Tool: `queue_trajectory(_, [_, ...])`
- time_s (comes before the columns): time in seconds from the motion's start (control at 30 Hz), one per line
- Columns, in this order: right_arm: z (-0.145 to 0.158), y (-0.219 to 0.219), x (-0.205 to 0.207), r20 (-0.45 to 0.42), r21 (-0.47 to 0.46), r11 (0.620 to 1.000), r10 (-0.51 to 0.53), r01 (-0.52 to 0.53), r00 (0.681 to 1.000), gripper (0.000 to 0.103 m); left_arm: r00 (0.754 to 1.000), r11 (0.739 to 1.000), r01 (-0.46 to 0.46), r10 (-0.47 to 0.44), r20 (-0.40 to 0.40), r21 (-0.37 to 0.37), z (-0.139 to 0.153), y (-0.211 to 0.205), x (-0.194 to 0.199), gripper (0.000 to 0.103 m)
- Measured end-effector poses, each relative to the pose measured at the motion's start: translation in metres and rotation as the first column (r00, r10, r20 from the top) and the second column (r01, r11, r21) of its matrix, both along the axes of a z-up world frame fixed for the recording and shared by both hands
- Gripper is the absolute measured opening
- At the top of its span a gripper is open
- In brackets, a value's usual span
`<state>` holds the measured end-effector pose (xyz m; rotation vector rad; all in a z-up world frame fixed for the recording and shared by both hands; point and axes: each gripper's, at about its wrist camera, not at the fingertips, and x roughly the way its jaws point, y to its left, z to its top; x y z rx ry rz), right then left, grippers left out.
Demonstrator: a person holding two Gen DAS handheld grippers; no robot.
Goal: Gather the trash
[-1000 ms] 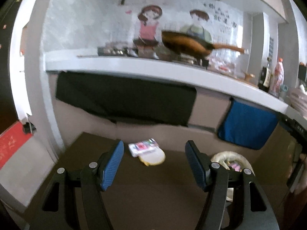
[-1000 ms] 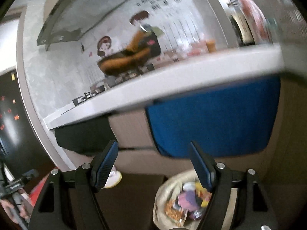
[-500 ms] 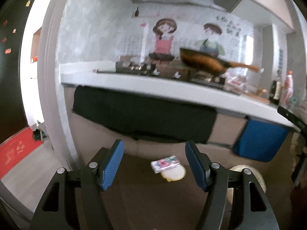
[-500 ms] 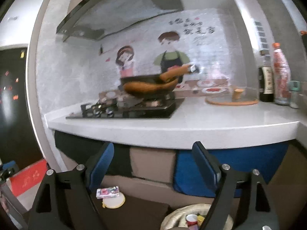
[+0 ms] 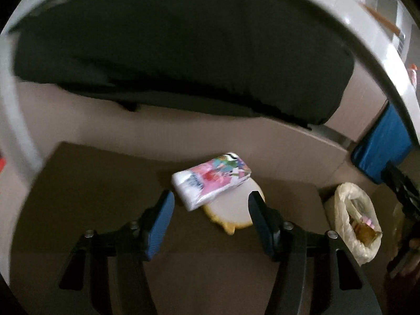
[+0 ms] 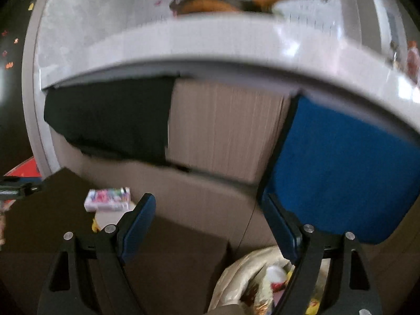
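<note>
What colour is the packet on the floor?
White with pink and colourful print; the packet shows best in the left wrist view.

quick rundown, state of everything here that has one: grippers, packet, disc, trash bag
left gripper: open, empty, jaws either side of the packet's near end, not touching it
right gripper: open, empty, above the bag
tissue packet: lying flat, partly on top of the disc
round disc: flat on the brown surface, partly covered by the packet
trash bag: mouth open, some trash already inside
</note>
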<state>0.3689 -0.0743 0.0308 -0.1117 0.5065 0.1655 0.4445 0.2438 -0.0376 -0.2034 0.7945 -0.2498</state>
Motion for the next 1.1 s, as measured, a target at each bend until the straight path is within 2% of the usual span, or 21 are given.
queue_trajectory(0.1, [-0.021, -0.017, 0.008, -0.083, 0.097, 0.994, 0.053, -0.045, 0.995, 0.079, 0.998, 0.998, 0.066, -0.066, -0.004, 0.012, -0.014, -0.011, 0.042, 0.059])
queue_trajectory(0.2, [-0.035, -0.022, 0.007, -0.112, 0.105, 0.992, 0.077, -0.065, 0.991, 0.079, 0.994, 0.995, 0.103, -0.102, -0.040, 0.013, -0.032, -0.015, 0.077, 0.059])
queue_trajectory(0.3, [-0.045, -0.021, 0.007, -0.133, 0.095, 0.990, 0.113, -0.101, 0.985, 0.079, 0.979, 0.988, 0.148, -0.154, -0.134, -0.050, -0.054, -0.009, 0.101, 0.056])
queue_trajectory(0.4, [-0.053, -0.024, 0.008, -0.152, 0.114, 0.987, 0.133, -0.117, 0.979, 0.079, 0.959, 0.973, 0.205, -0.221, -0.177, -0.103, -0.065, -0.006, 0.099, 0.055])
queue_trajectory(0.53, [-0.062, -0.023, 0.021, -0.183, 0.156, 0.979, 0.157, -0.129, 0.971, 0.079, 0.940, 0.956, 0.292, -0.289, -0.179, -0.011, -0.069, -0.018, 0.074, 0.055])
queue_trajectory(0.63, [-0.069, -0.015, 0.027, -0.199, 0.162, 0.978, 0.163, -0.132, 0.966, 0.079, 0.949, 0.967, 0.253, -0.246, -0.199, 0.009, -0.073, -0.022, 0.071, 0.056])
queue_trajectory(0.73, [-0.073, -0.003, 0.028, -0.217, 0.164, 0.977, 0.169, -0.135, 0.961, 0.079, 0.968, 0.990, 0.135, -0.142, -0.207, -0.049, -0.073, -0.019, 0.074, 0.053])
queue_trajectory(0.8, [-0.076, 0.007, 0.027, -0.232, 0.158, 0.977, 0.178, -0.144, 0.956, 0.079, 0.973, 0.990, 0.060, -0.086, -0.212, -0.129, -0.071, -0.012, 0.069, 0.048])
queue_trajectory(0.87, [-0.078, 0.019, 0.029, -0.252, 0.171, 0.971, 0.205, -0.165, 0.946, 0.079, 0.977, 0.988, 0.016, -0.048, -0.205, -0.153, -0.066, -0.005, 0.056, 0.046])
queue_trajectory(0.97, [-0.082, 0.042, 0.044, -0.302, 0.209, 0.956, 0.263, -0.205, 0.917, 0.079, 0.984, 0.993, -0.025, 0.005, -0.177, -0.112, -0.058, 0.005, 0.025, 0.045])
queue_trajectory(1.0, [-0.086, 0.054, 0.054, -0.332, 0.231, 0.947, 0.294, -0.226, 0.896, 0.079, 0.986, 0.996, -0.045, 0.032, -0.162, -0.076, -0.054, 0.009, 0.009, 0.045])
queue_trajectory(1.03, [-0.090, 0.065, 0.063, -0.364, 0.254, 0.937, 0.321, -0.239, 0.874, 0.072, 0.988, 0.997, -0.055, 0.047, -0.146, -0.052, -0.052, 0.012, -0.004, 0.045])
queue_trajectory(1.1, [-0.100, 0.088, 0.082, -0.401, 0.279, 0.930, 0.338, -0.239, 0.851, 0.056, 0.991, 0.997, -0.083, 0.083, -0.108, 0.003, -0.047, 0.019, -0.033, 0.045])
